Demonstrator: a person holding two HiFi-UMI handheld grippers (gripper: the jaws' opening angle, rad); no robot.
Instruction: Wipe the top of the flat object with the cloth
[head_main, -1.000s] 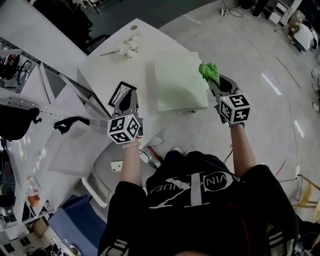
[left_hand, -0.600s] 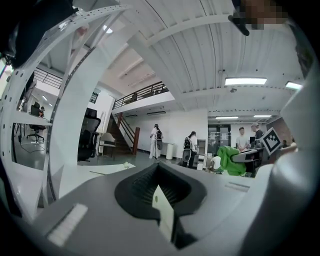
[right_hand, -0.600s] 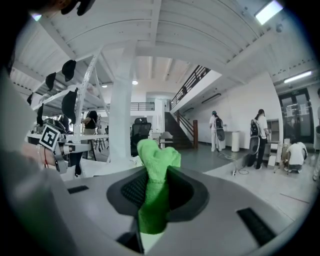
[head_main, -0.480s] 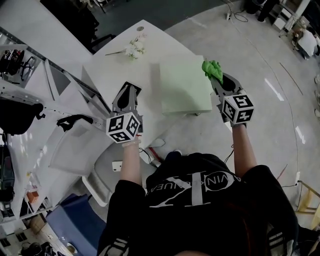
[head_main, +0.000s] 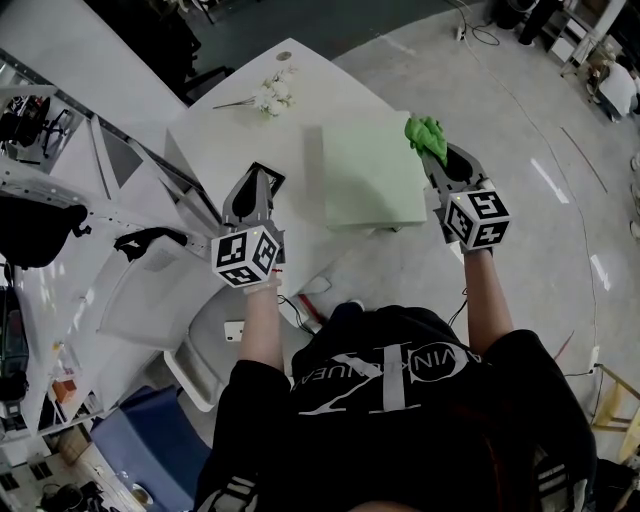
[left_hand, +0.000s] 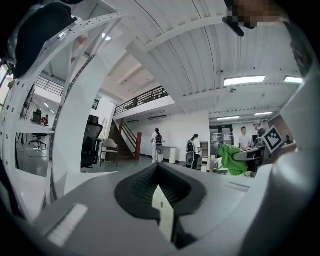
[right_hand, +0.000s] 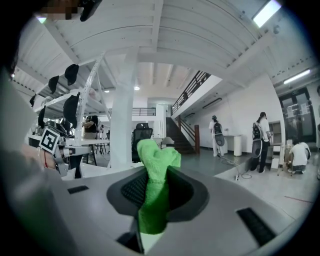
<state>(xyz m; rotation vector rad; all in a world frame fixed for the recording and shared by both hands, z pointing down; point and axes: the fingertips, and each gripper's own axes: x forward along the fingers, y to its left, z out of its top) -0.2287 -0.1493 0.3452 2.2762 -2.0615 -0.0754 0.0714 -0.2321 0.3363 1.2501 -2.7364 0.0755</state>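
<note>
Head view: we note the right gripper (head_main: 438, 160) pinching the green cloth (head_main: 424, 133) at the far right corner of the pale green board (head_main: 368, 172). The left gripper (head_main: 259, 180) is pressed together and empty. Risk: the unheld board could slide under wiping.

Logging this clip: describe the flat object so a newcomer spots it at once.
On the white table in the upper middle of the head view, look to its right side. The flat object is the pale green square slab there, far broader than the small white flowers beside it.
</note>
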